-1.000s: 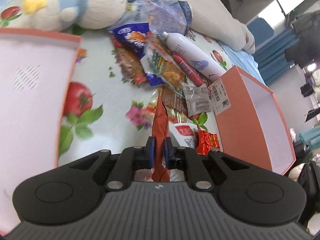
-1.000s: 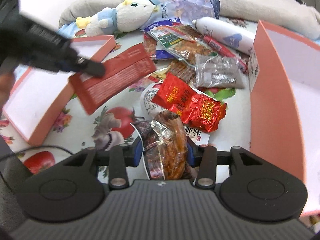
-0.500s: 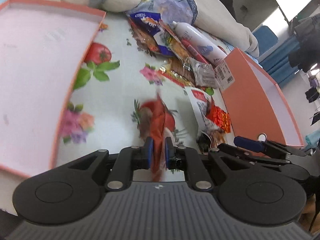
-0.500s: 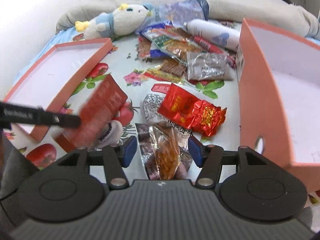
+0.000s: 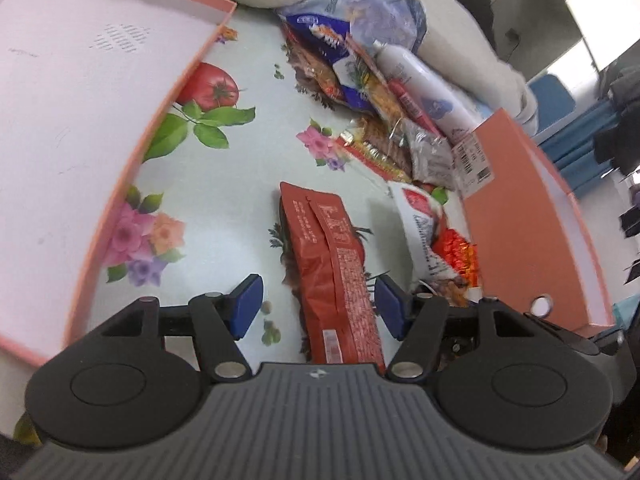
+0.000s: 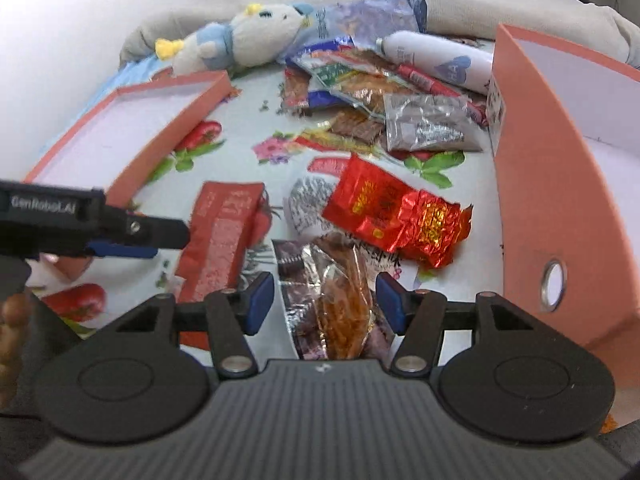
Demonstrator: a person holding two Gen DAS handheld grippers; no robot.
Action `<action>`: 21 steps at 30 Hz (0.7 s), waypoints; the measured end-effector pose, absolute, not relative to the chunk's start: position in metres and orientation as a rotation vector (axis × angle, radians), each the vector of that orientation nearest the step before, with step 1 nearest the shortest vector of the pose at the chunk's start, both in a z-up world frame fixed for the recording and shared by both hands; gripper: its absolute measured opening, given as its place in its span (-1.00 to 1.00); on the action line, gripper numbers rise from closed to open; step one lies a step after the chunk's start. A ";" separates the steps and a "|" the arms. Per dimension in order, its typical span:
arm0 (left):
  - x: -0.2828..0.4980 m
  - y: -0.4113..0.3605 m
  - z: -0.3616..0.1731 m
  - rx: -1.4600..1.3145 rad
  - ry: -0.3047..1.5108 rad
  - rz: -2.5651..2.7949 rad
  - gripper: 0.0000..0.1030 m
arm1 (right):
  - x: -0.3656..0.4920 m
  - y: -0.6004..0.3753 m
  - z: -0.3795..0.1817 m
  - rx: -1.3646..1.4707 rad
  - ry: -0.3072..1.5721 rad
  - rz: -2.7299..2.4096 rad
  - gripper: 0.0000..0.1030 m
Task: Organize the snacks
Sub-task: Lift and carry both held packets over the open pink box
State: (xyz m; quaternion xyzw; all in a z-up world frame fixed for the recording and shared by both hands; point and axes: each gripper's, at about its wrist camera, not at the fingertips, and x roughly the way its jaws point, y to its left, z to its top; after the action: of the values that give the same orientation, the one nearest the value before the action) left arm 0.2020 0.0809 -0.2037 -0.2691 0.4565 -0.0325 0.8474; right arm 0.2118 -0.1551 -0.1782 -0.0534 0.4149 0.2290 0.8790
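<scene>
A flat red snack packet (image 5: 332, 264) lies on the flowered cloth between the pads of my left gripper (image 5: 319, 308). Its jaws are opening and neither pad presses on the packet. From the right wrist view the same packet (image 6: 224, 236) lies beside the left gripper (image 6: 168, 242). My right gripper (image 6: 325, 305) stands open around a clear packet of brown snacks (image 6: 336, 300) that rests on the cloth. A shallow salmon tray (image 5: 100, 80) is on the left. A deep salmon box (image 6: 560, 200) stands on the right.
A red foil packet (image 6: 392, 220) lies on a white packet (image 6: 304, 208) just ahead. Farther back are a pile of snack bags (image 6: 360, 84), a silver-grey packet (image 6: 428, 128), a white bottle (image 6: 436, 60) and a plush toy (image 6: 248, 36). A hand (image 6: 12, 320) shows at the lower left.
My left gripper came down with the red packet, opened and let it go onto the cloth. My right gripper's jaws widened off the clear packet.
</scene>
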 end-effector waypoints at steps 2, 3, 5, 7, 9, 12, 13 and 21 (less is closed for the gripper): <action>0.208 0.075 -0.204 -0.546 0.965 -0.075 0.40 | 0.213 -0.155 -0.186 -0.120 0.878 0.470 0.11; 0.211 0.071 -0.204 -0.536 0.963 -0.075 0.53 | 0.212 -0.156 -0.188 -0.124 0.875 0.469 0.07; 0.215 0.065 -0.204 -0.513 0.960 -0.066 0.64 | 0.208 -0.156 -0.189 -0.138 0.853 0.478 -0.11; 0.219 0.055 -0.203 -0.468 0.969 -0.054 0.64 | 0.206 -0.159 -0.189 -0.132 0.844 0.474 -0.19; 0.222 0.044 -0.203 -0.409 0.979 -0.048 0.64 | 0.206 -0.164 -0.187 -0.111 0.844 0.481 -0.19; 0.224 0.026 -0.202 -0.311 0.996 -0.021 0.62 | 0.204 -0.167 -0.186 -0.101 0.844 0.483 -0.19; 0.225 0.021 -0.203 -0.280 1.000 -0.017 0.61 | 0.203 -0.168 -0.186 -0.107 0.846 0.480 -0.19; 0.227 -0.010 -0.206 -0.044 1.023 0.041 0.21 | 0.202 -0.172 -0.187 -0.101 0.838 0.488 -0.19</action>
State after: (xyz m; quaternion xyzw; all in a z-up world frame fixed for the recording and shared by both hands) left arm 0.2275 -0.0102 -0.2064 -0.0213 0.4894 0.0197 0.8716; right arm 0.2016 -0.1724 -0.1873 -0.0484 0.4026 0.2343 0.8835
